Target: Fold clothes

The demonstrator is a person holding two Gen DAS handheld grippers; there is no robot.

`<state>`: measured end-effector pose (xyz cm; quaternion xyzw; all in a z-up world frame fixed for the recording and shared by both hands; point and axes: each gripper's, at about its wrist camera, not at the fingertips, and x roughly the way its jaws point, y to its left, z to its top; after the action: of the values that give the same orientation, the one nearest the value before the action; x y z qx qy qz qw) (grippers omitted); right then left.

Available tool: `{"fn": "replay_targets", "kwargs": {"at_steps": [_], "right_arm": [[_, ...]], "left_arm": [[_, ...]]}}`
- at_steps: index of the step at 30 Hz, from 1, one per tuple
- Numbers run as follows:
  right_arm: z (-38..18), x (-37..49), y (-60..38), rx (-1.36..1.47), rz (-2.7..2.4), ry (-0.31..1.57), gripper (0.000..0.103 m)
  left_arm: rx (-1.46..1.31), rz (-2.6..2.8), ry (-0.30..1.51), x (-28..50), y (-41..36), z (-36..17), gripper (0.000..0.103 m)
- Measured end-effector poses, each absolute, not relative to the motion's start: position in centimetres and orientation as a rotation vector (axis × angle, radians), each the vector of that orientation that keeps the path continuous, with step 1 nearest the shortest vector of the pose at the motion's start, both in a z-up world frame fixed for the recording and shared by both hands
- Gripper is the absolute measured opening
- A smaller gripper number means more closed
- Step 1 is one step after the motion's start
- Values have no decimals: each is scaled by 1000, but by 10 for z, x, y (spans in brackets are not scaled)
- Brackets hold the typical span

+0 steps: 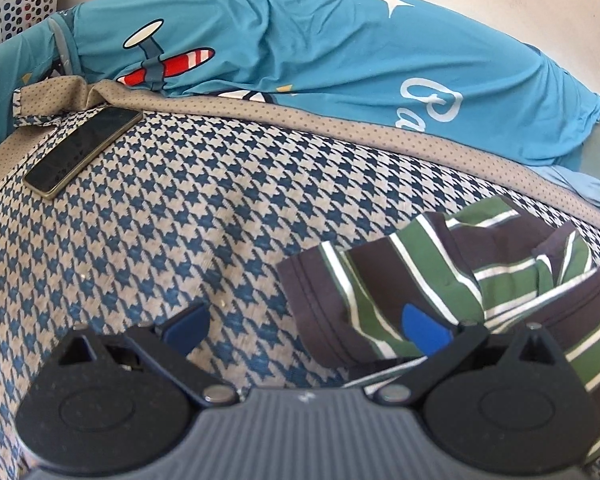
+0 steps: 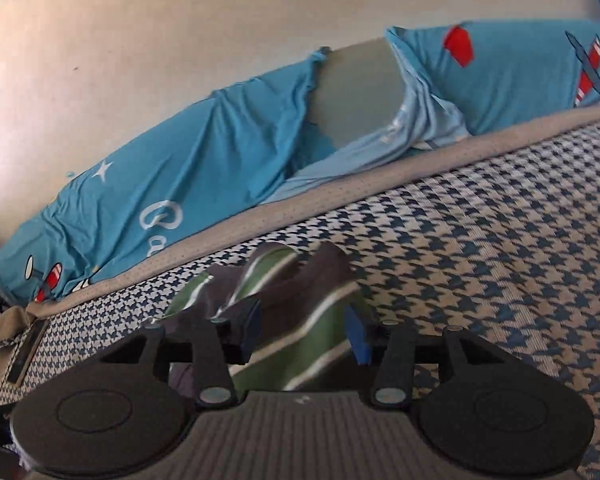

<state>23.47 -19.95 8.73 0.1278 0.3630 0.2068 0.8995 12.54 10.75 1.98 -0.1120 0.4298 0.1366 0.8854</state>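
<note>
A crumpled garment (image 1: pixel 440 272) with green, dark brown and white stripes lies on the blue-and-beige houndstooth mat (image 1: pixel 160 220). My left gripper (image 1: pixel 306 328) hangs open just above the mat at the garment's left edge. Its right pad (image 1: pixel 424 330) is over the dark hem and its left pad (image 1: pixel 188 326) is over bare mat. In the right wrist view the same garment (image 2: pixel 284 272) runs up between the fingers of my right gripper (image 2: pixel 303 332). Those jaws are drawn partway in, with the green striped cloth filling the gap. The cloth there is blurred.
A dark phone (image 1: pixel 84 152) lies on the mat at the far left. Long blue pillows with plane prints (image 1: pixel 300 48) line the mat's far edge against a pale wall (image 2: pixel 180 20). A white perforated basket (image 1: pixel 16 4) stands at the top left. Bare mat (image 2: pixel 500 260) stretches to the right.
</note>
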Motion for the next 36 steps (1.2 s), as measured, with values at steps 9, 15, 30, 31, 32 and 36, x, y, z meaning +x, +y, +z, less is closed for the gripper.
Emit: {"fn": "replay_targets", "kwargs": {"at_steps": [9, 15, 30, 31, 32, 36], "right_arm": [[88, 231, -192, 240, 571, 696, 51], [87, 233, -163, 91, 539, 593, 53], [53, 252, -176, 201, 458, 816, 13], [57, 249, -177, 193, 460, 806, 8], [62, 245, -179, 188, 463, 794, 7], [86, 231, -191, 201, 509, 739, 6]], "left_arm": [[-185, 341, 936, 138, 103, 4, 103], [-152, 380, 963, 146, 100, -7, 103], [-123, 365, 967, 141, 93, -9, 103], [-124, 365, 966, 141, 93, -10, 103], [-125, 365, 966, 142, 93, -10, 103], [-118, 363, 962, 140, 94, -9, 103]]}}
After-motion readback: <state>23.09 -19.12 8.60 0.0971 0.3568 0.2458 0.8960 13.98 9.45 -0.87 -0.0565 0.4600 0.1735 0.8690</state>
